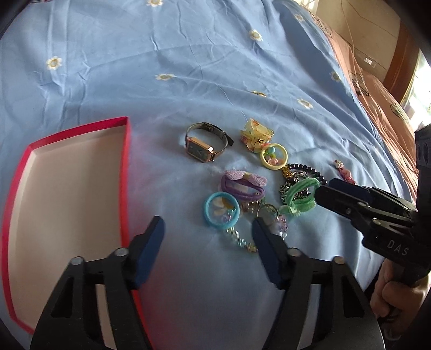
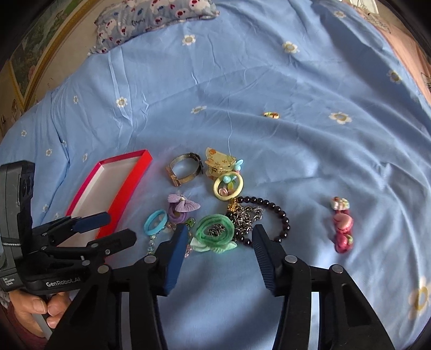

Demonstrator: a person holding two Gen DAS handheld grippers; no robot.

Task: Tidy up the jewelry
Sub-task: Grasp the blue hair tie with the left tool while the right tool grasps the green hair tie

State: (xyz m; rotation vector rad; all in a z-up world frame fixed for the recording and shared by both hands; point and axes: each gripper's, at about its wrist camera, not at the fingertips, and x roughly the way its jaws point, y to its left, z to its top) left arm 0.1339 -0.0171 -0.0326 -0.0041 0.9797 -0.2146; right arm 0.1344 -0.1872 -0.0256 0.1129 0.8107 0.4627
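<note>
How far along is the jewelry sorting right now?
Nothing looks done: the red box holds nothing. In hand: neither hand-held gripper grips anything; the left hand-held gripper stands open near the blue ring, the right hand-held gripper open around the green hair tie. Left: the watch, yellow clip, bead bracelet, pink clip all lie on the bedsheet.

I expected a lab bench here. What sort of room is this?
Most likely a bedroom: the jewelry lies on a bed's blue flowered sheet, with a patterned pillow at its far end and a pink blanket alongside.
</note>
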